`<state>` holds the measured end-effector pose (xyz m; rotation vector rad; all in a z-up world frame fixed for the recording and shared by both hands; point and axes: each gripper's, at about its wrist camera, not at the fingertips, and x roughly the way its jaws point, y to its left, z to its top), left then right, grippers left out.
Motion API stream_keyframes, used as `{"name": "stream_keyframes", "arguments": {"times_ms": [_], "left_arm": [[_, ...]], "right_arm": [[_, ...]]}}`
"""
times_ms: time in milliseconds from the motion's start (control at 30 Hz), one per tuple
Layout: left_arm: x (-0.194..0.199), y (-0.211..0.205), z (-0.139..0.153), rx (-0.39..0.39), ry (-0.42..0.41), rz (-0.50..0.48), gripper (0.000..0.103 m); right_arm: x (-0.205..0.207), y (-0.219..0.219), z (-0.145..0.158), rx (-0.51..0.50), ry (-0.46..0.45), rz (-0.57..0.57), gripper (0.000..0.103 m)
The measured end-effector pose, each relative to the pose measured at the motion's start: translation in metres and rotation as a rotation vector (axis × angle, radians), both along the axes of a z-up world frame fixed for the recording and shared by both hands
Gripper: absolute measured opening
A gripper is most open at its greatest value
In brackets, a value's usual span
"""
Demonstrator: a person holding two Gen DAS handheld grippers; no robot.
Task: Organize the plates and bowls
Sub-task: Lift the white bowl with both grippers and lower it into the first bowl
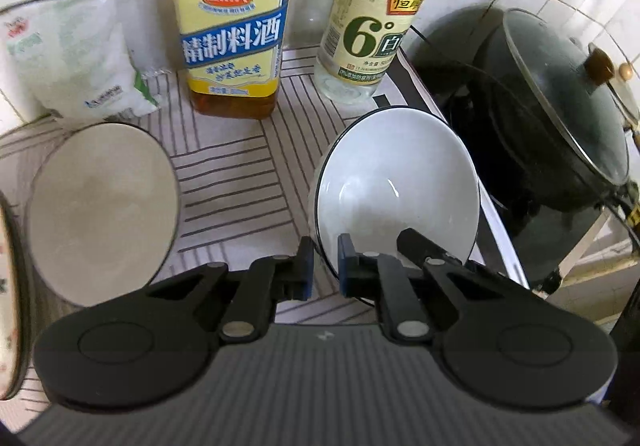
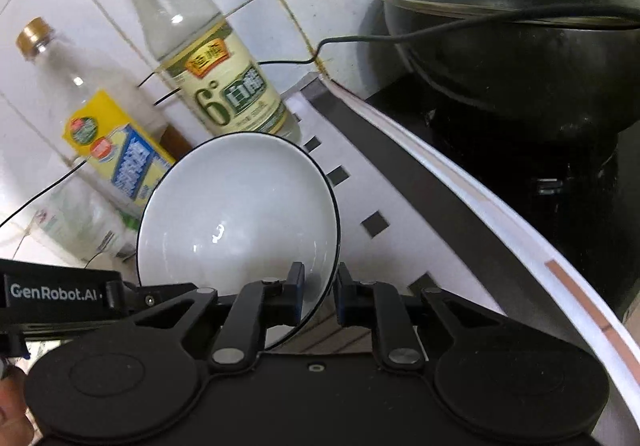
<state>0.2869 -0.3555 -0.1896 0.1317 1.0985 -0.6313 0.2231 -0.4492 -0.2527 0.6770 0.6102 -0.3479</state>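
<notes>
Two bowls are sitting on a striped mat [image 1: 240, 174] in a tiled kitchen corner, and both grippers are closing in on the same one. Going from left to right in the left wrist view: a patterned plate [image 1: 10, 286] is peeking in at the edge, probably waiting to be sorted. Next, a cream bowl [image 1: 102, 210] is resting untouched, apart from the grippers. Behind it a white bag [image 1: 76, 66] is leaning on the wall, then a yellow-labelled bottle [image 1: 232, 26] and a clear vinegar bottle [image 1: 372, 34] are standing upright at the back, out of the working space.

Right of centre, a white bowl [image 1: 396, 186] with a dark rim is tilting toward the camera. The left gripper [image 1: 325, 266] is pinching its near rim, one pad outside and one inside. In the right wrist view the right gripper [image 2: 320, 294] is clamping the same bowl's rim [image 2: 334, 246] on the other side, seemingly so it can be lifted steadily with two holds. Farthest right, a black lidded wok [image 1: 560, 118] is sitting on the stove.
</notes>
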Motion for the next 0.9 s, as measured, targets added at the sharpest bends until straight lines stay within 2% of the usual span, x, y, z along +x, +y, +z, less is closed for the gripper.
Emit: {"name": "stream_keyframes", "arguments": {"times_ms": [100, 433, 900], "left_arm": [[-0.010, 0.009, 0.009, 0.024, -0.019, -0.012, 0.010], [-0.040, 0.055, 0.044, 0.023, -0.009, -0.003, 0.010], [-0.088, 0.146, 0.092, -0.041, -0.020, 0.039, 0.011]], "right_arm": [[-0.008, 0.007, 0.007, 0.020, 0.001, 0.019, 0.019], [-0.044, 0.047, 0.042, 0.009, 0.012, 0.076, 0.019], [-0.089, 0.117, 0.097, -0.072, 0.010, 0.204, 0.019]]}}
